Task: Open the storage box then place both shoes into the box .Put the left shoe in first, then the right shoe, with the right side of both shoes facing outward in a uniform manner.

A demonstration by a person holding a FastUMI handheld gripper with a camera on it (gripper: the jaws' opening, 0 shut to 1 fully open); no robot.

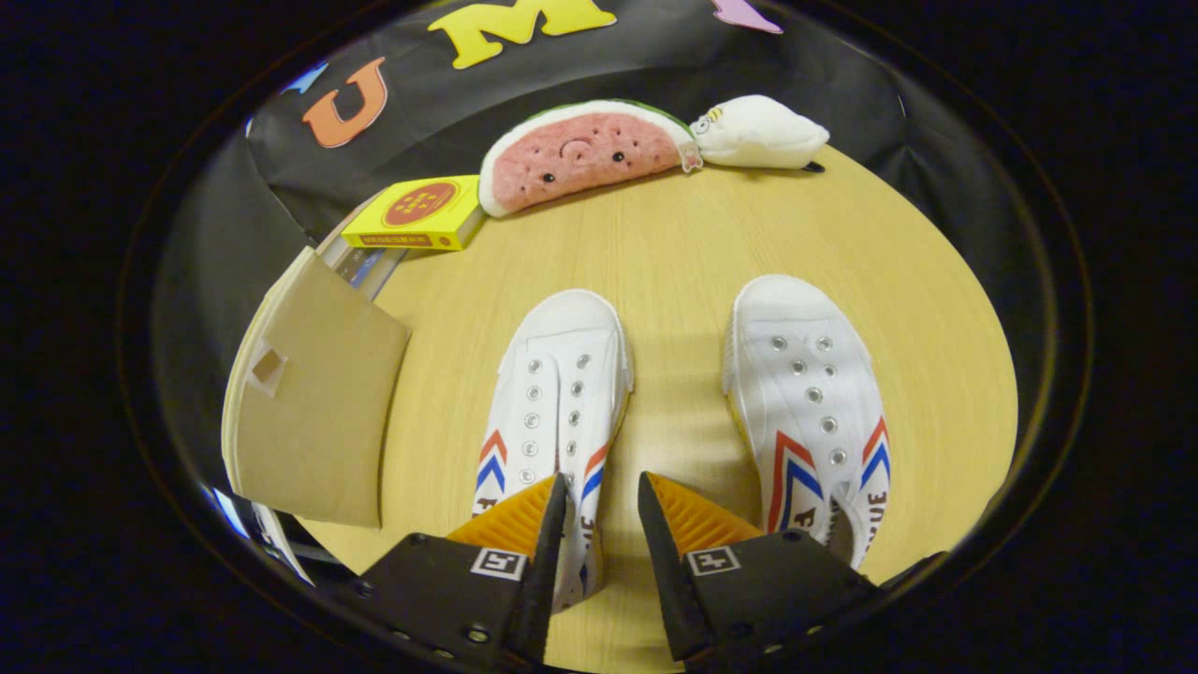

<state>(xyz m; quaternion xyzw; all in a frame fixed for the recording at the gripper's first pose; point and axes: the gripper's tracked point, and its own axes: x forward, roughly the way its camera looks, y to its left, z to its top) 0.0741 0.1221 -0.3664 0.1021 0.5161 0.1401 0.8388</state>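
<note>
Left shoe between parted hand-held gripper fingers

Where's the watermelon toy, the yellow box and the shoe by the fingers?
watermelon toy [585,150], gripper view, pink middle.
yellow box [416,208], gripper view, top face.
left-hand shoe [562,374], gripper view, lace eyelets, ahead of the open hand-held gripper [604,510].
</note>
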